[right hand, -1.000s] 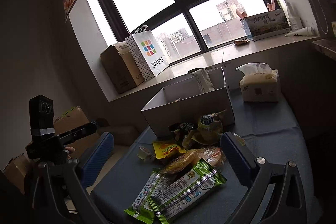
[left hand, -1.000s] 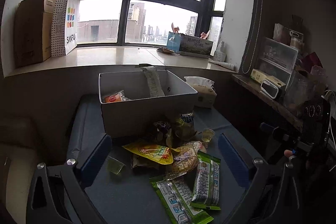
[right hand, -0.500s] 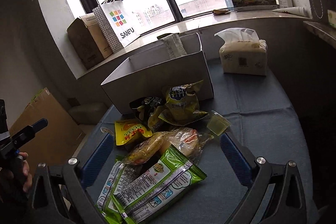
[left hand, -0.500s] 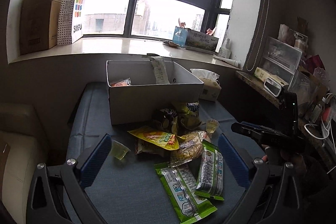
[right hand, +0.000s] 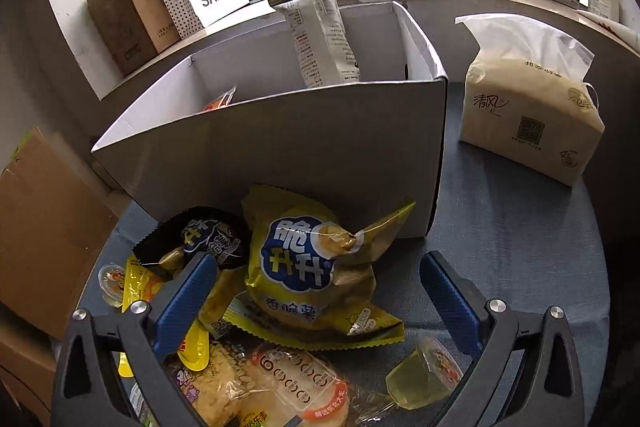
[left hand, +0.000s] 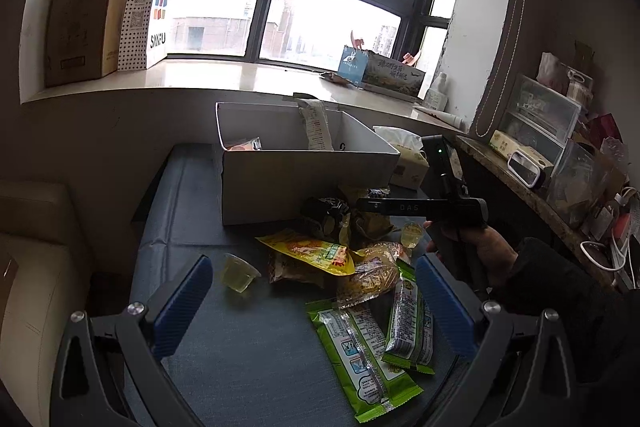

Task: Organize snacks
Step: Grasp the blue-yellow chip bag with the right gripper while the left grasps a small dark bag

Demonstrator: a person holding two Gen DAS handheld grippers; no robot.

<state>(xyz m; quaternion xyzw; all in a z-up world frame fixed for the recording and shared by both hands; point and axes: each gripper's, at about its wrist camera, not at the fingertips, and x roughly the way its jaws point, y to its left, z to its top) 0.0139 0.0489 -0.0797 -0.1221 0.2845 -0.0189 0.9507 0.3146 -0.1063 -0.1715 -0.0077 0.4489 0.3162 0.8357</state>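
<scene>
A white open box (left hand: 304, 179) stands on the blue table, with a tall white packet (right hand: 324, 39) leaning in it. A pile of snacks lies in front of it. My right gripper (right hand: 316, 283) is open, its blue fingers on either side of a yellow chips bag (right hand: 304, 267). A black bag (right hand: 208, 235), a clear bread pack (right hand: 280, 379) and a jelly cup (right hand: 420, 375) lie around it. My left gripper (left hand: 312, 299) is open and empty above two green packets (left hand: 360, 343), a yellow pouch (left hand: 316, 251) and a jelly cup (left hand: 238, 271). The right gripper's body (left hand: 444, 203) shows in the left wrist view.
A tissue pack (right hand: 528, 99) stands right of the box. On the windowsill are a cardboard box (left hand: 84, 19), a SANFU paper bag (left hand: 152, 11) and a printed carton (left hand: 380, 71). A cluttered shelf (left hand: 560, 139) runs along the right. A beige seat (left hand: 32, 267) is at the left.
My right gripper has moved forward and down, close over the yellow chips bag by the box. My left gripper has risen and pulled back a little, both still open.
</scene>
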